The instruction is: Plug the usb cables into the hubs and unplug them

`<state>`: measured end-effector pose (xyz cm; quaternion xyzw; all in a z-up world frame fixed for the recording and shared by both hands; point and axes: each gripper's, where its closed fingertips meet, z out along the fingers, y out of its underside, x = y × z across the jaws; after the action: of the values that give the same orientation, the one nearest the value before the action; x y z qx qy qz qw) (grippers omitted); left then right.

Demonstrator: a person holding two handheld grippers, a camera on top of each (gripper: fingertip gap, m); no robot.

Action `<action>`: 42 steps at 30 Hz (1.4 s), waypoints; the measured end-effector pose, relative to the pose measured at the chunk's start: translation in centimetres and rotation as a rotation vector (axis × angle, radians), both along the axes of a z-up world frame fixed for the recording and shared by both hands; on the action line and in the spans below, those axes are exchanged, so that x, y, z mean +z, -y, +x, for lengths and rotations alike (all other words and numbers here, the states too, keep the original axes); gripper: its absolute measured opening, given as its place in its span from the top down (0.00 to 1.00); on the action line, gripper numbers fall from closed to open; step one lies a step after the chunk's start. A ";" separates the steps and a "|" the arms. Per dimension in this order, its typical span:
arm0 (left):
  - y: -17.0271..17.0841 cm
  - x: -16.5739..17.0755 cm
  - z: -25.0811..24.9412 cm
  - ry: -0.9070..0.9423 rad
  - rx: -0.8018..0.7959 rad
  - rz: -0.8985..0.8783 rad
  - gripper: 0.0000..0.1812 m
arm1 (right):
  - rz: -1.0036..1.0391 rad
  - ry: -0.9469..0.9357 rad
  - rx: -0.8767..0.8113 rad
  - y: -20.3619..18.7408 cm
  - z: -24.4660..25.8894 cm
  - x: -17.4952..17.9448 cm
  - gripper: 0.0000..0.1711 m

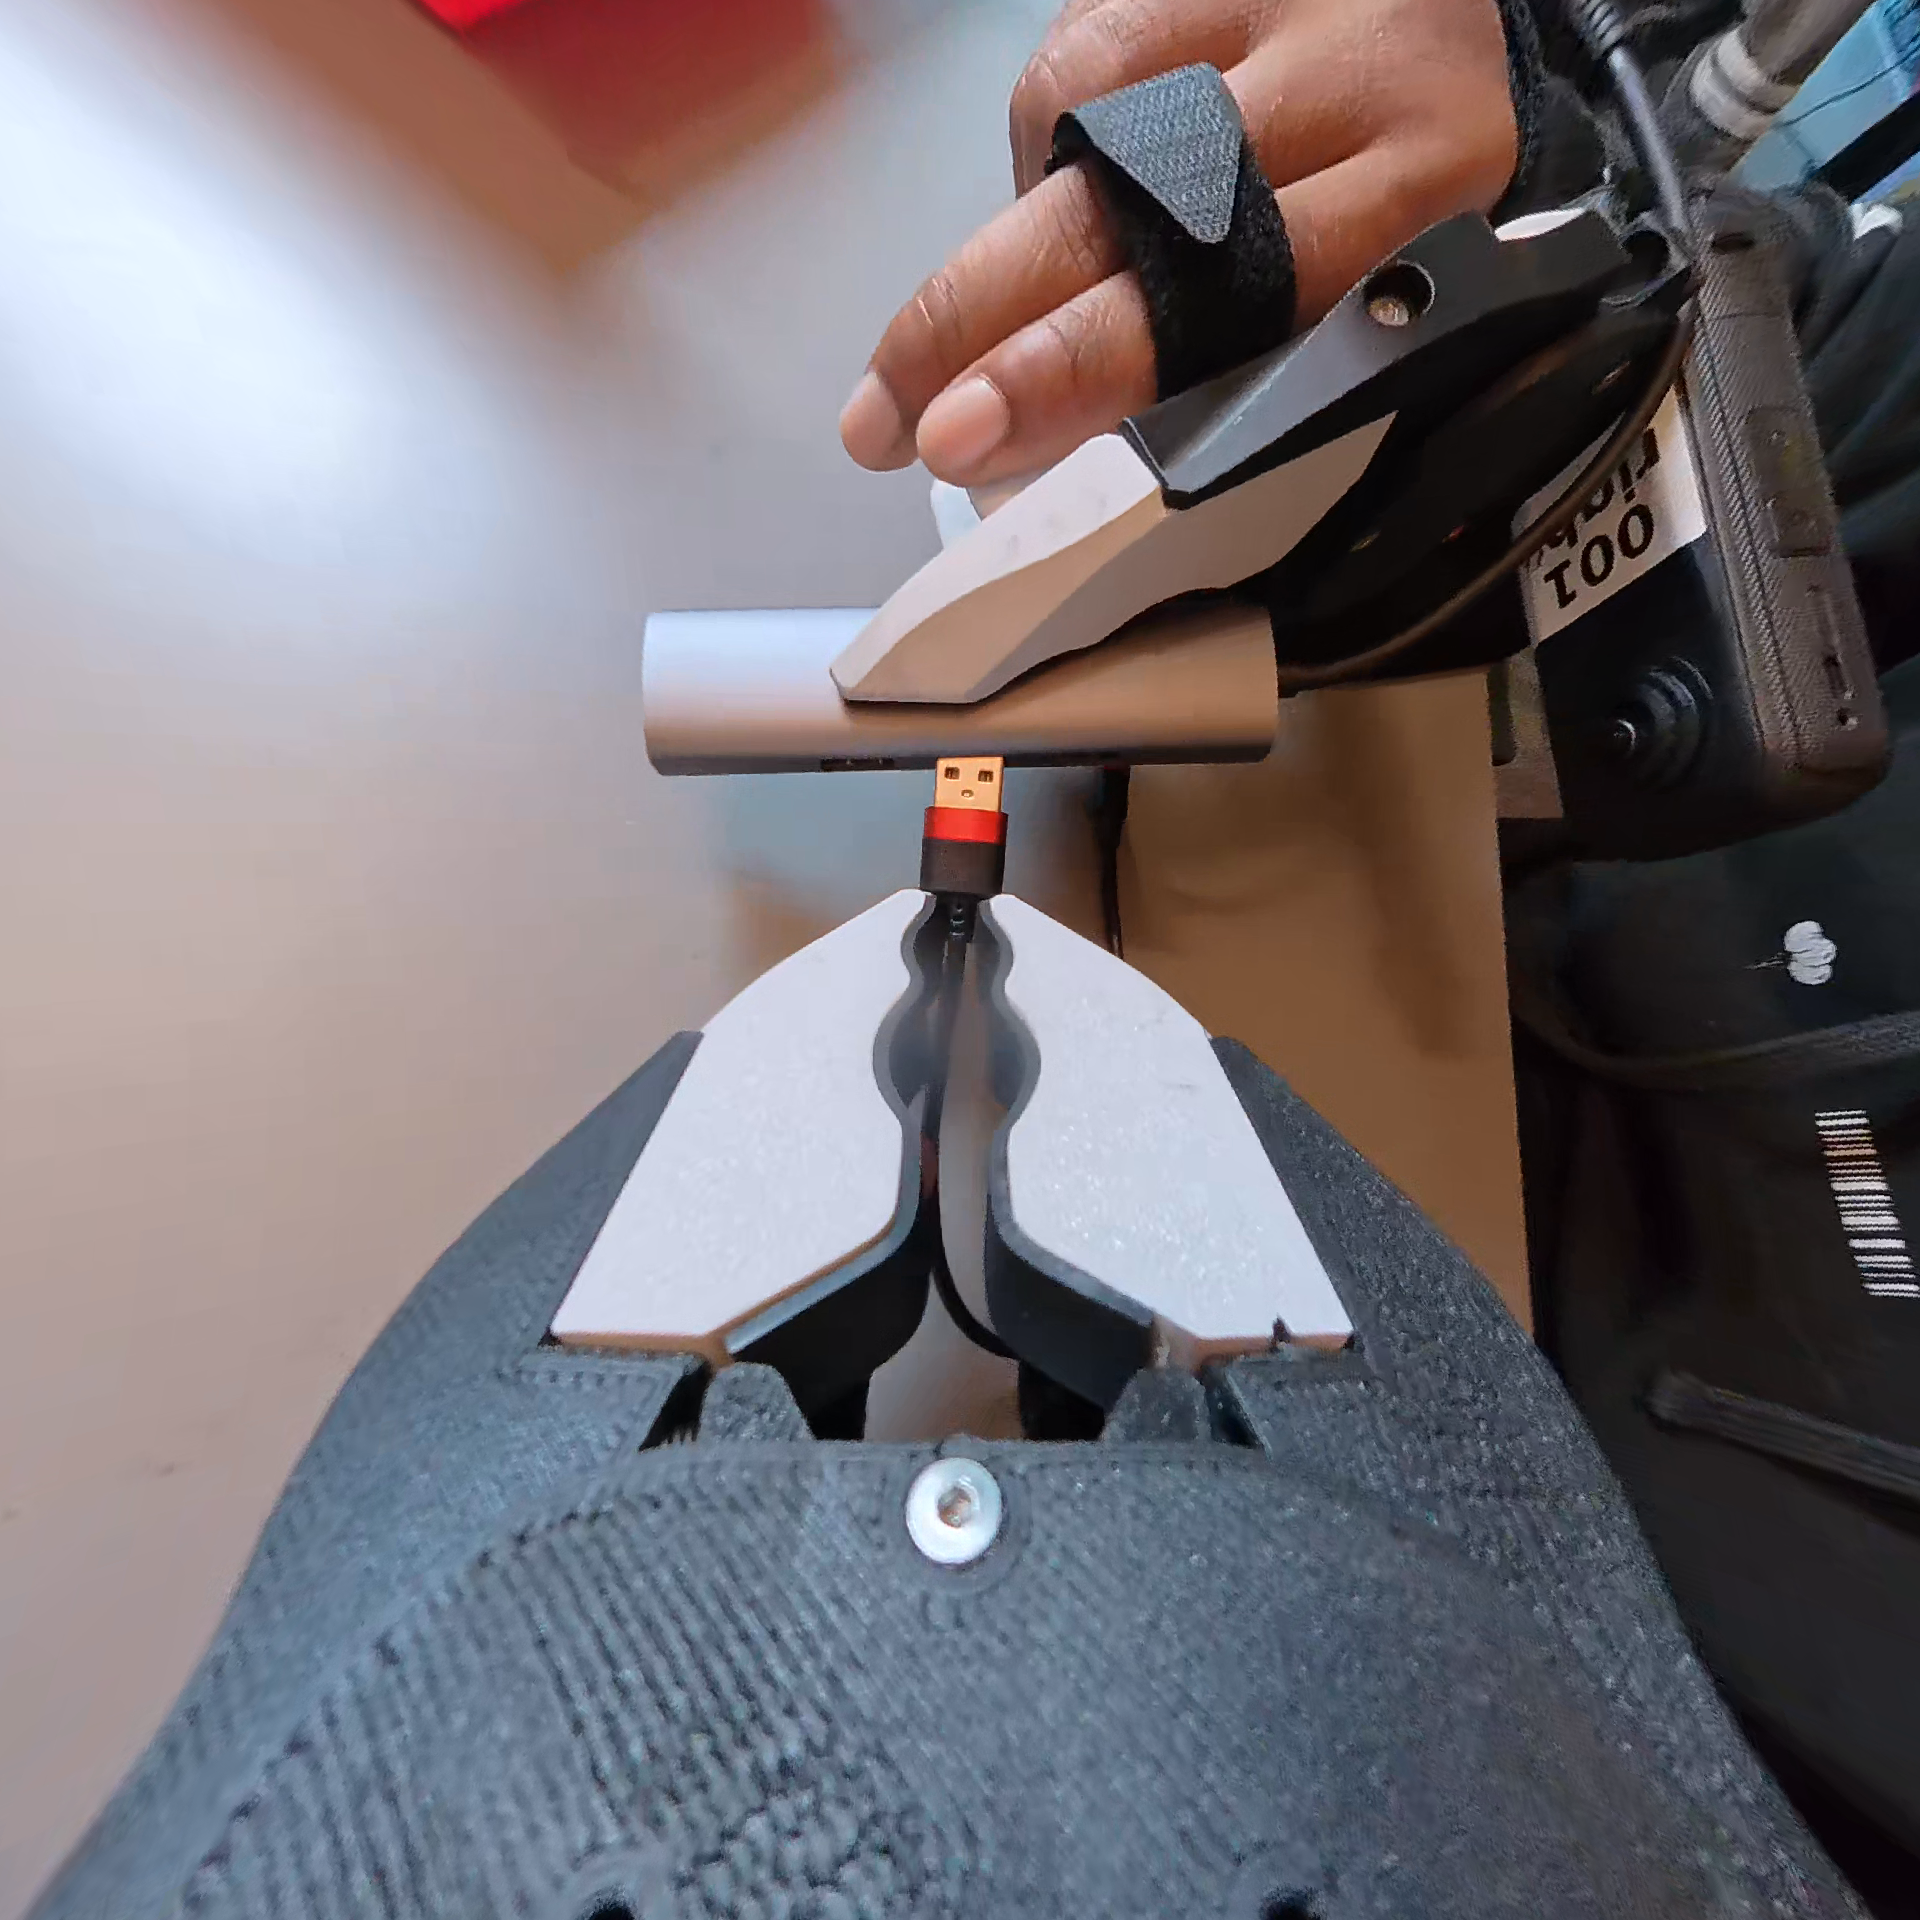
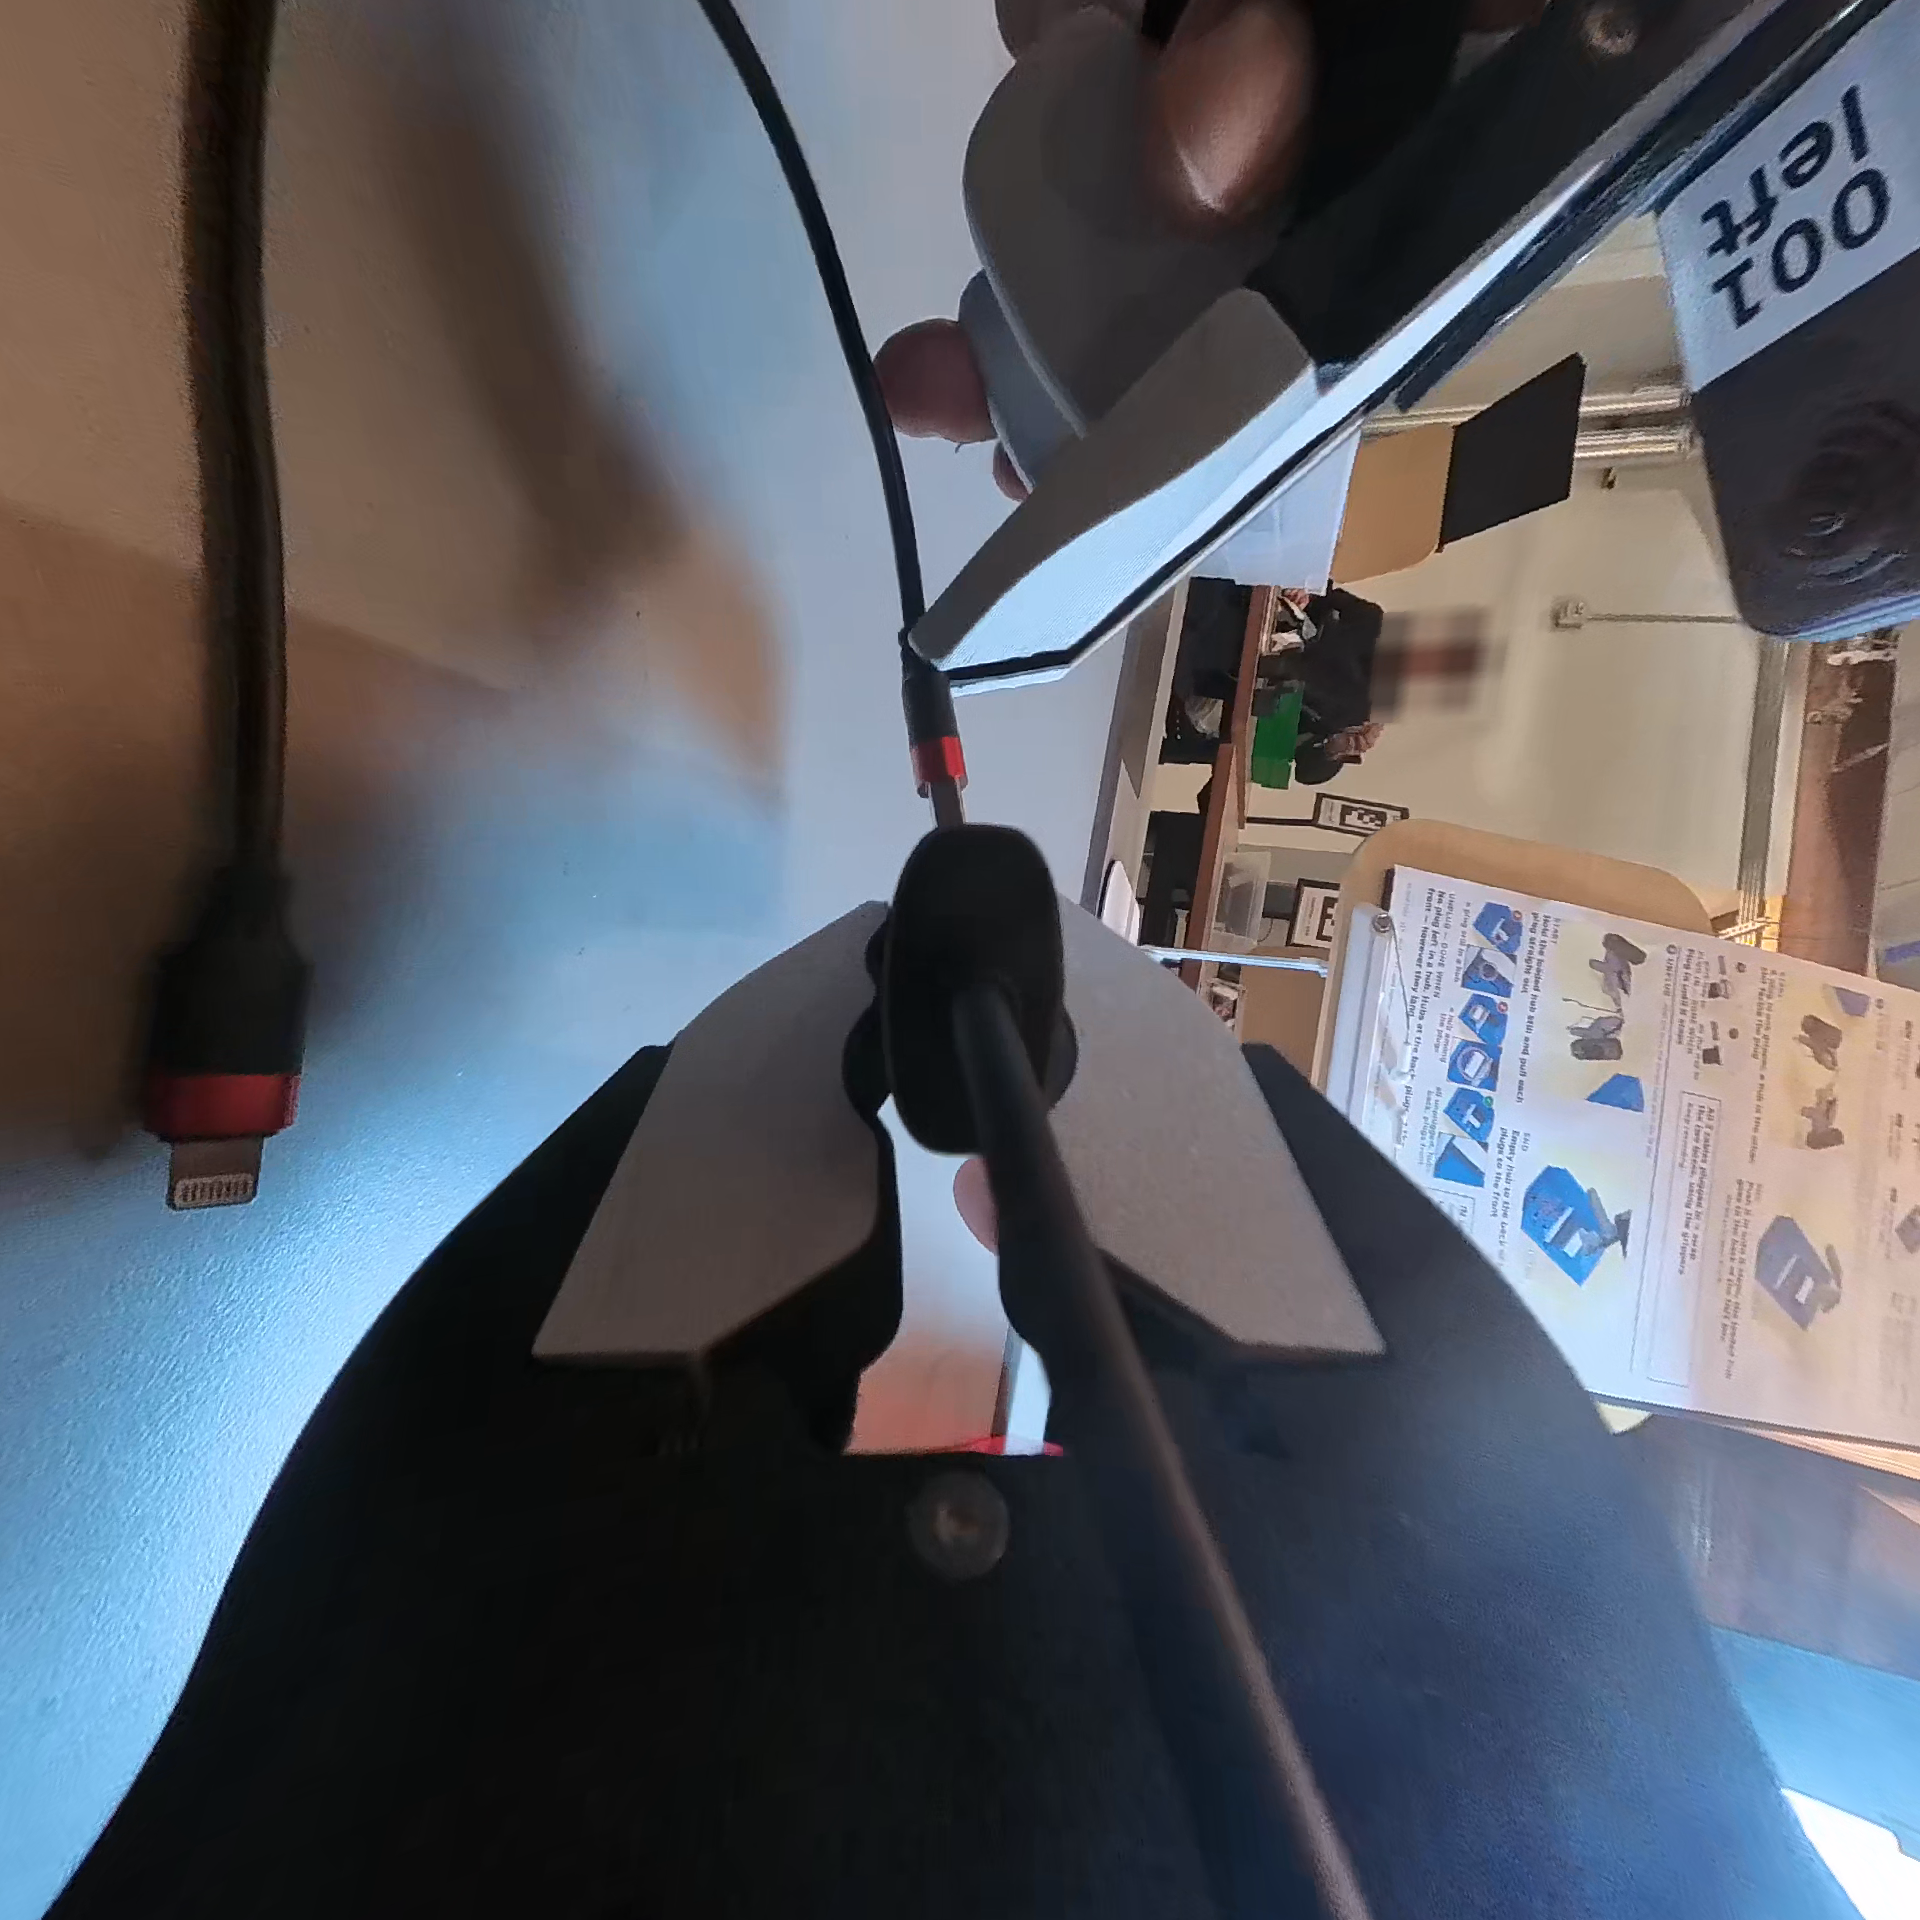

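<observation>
My left gripper is shut on a black USB cable just behind its plug, which has a red collar and a gold metal tip. The tip touches the mouth of a port on the long edge of a grey hub. I cannot tell whether it is partly in. My right gripper is shut across the hub and holds it level in the air. In the right wrist view my right gripper clamps the hub's dark end. The hub's own cable runs towards the camera. The left gripper and plug show beyond.
A second black cable with a red collar and a small flat connector lies on the white table at the left. An instruction sheet on a stand is at the right. A red object lies far back.
</observation>
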<state>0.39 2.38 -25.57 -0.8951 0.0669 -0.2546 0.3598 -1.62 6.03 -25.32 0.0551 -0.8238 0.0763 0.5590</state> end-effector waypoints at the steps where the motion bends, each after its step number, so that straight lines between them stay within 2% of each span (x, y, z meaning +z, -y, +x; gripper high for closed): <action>1: 0.0 0.0 0.1 -0.017 -0.003 0.001 0.97 | 0.002 0.003 -0.004 -0.1 0.0 -0.1 0.90; 7: 0.0 0.2 0.5 0.064 -0.018 0.007 0.97 | 0.000 0.026 0.009 0.0 0.3 -0.1 0.90; 18: -0.2 0.2 1.0 0.107 -0.020 0.018 0.97 | -0.044 0.068 0.015 -0.1 0.5 -0.3 0.90; 21: -0.3 1.8 0.6 0.115 -0.001 0.084 0.97 | -0.152 0.058 0.010 -0.2 0.4 0.8 0.90; 25: -0.3 3.4 0.2 0.101 0.018 0.146 0.89 | -0.288 0.065 0.004 -0.2 0.1 1.6 0.89; 30: -0.3 6.7 -1.8 0.109 0.075 0.340 0.87 | -0.445 0.112 -0.001 -0.5 0.0 2.0 0.89; 33: 0.2 9.6 -5.3 0.133 0.205 0.526 0.88 | -0.638 0.157 0.019 -0.4 0.2 3.3 0.89; 36: 1.2 11.7 -8.5 0.200 0.317 0.655 0.89 | -0.934 0.236 0.075 -0.1 0.6 5.6 0.90; 39: 1.5 12.1 -7.7 0.088 0.269 0.680 0.87 | -1.203 0.341 0.145 0.1 1.2 7.8 0.89; 42: 0.7 11.6 -4.1 -0.100 0.146 0.671 0.85 | -1.332 0.445 0.164 0.4 1.4 8.1 0.90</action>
<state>-3.71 1.68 -13.98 -0.7407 0.1003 -0.1480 0.6476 -0.24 5.60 -17.23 -0.2538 -0.6899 0.6153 0.2846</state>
